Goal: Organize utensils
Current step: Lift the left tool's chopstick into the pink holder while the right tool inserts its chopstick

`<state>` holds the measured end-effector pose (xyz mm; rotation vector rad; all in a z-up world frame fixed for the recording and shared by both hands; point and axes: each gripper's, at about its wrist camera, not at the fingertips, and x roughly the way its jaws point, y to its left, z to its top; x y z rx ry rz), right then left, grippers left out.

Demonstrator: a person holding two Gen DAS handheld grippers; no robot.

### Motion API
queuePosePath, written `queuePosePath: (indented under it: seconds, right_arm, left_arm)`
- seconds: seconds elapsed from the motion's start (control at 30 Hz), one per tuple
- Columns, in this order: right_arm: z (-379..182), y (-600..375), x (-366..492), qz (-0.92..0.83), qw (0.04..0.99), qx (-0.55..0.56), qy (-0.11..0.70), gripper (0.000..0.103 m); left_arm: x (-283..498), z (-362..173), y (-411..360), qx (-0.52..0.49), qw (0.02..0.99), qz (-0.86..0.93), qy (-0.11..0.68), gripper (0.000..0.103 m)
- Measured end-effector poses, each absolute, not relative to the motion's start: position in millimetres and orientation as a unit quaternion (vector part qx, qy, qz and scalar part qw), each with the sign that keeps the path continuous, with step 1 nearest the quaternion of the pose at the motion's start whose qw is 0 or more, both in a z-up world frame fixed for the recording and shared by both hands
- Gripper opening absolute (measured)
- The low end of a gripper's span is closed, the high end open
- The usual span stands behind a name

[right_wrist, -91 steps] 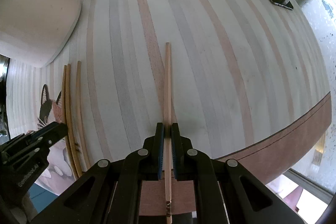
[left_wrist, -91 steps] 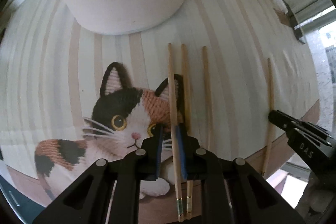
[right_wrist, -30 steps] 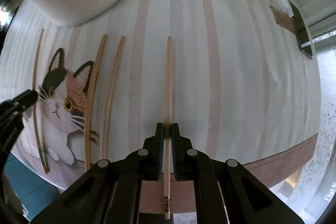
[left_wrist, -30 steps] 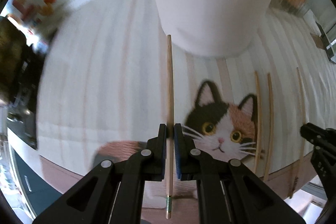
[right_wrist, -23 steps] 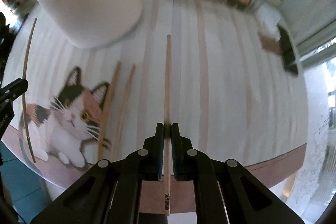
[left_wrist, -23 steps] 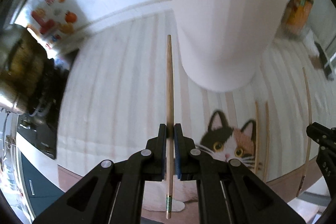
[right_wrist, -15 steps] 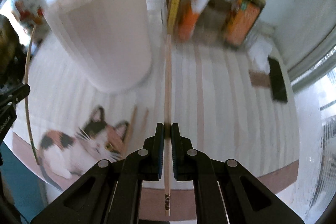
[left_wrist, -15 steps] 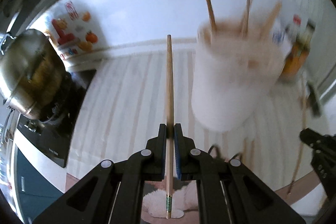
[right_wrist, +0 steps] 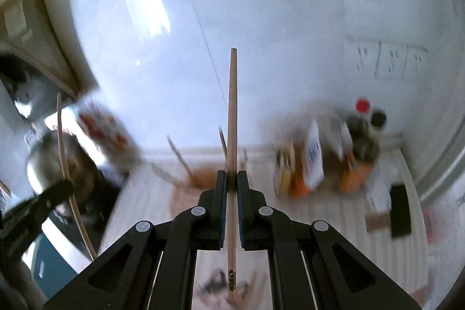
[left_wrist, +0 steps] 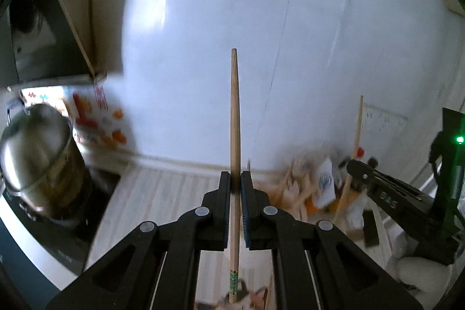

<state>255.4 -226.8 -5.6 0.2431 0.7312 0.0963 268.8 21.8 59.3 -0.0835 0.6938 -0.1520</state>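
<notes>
My left gripper (left_wrist: 235,182) is shut on a wooden chopstick (left_wrist: 234,118) that points up along the fingers toward the white wall. My right gripper (right_wrist: 231,180) is shut on another wooden chopstick (right_wrist: 232,112), also pointing up. Each gripper shows in the other's view: the right gripper (left_wrist: 366,170) with its chopstick (left_wrist: 356,141) at the right, the left gripper (right_wrist: 55,191) with its chopstick (right_wrist: 65,164) at the left. The open top of the utensil holder (right_wrist: 197,179), with chopsticks sticking out, is blurred just beyond the right gripper's fingers.
A steel pot (left_wrist: 37,153) stands on a dark cooktop (left_wrist: 69,237) at the left. Blurred bottles and boxes (right_wrist: 319,161) stand at the back right by the wall. A black phone (right_wrist: 401,211) lies at the right. The striped mat (left_wrist: 162,199) covers the counter.
Both grippers have lifted their chopsticks off the mat and tilted upward. The views swung from the cat mat and white holder to the wall. The holder has dropped low in view.
</notes>
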Motion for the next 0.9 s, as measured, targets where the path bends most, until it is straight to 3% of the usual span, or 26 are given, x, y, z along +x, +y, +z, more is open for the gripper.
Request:
queuePosePath:
  seconds: [0.2, 0.53, 0.9]
  right_arm:
    - [12.7, -231.7, 308.4, 0.038, 0.938, 0.140, 0.314, 0.007]
    - [-29.9, -240.7, 376.4, 0.023, 0.932, 0.183, 0.311, 0.007]
    - [-57.9, -251.8, 389.7, 0.019, 0.932, 0.200, 0.301, 0.007]
  left_arm:
    - [307.6, 59.5, -10.5, -0.006, 0.951, -0.033, 0.306, 0.004]
    - [361.8, 20.5, -38.2, -0.035, 0.937, -0.038, 0.344, 0.004]
    - [386.5, -2.7, -40.5, -0.081, 0.926, -0.057, 0.363, 0.005]
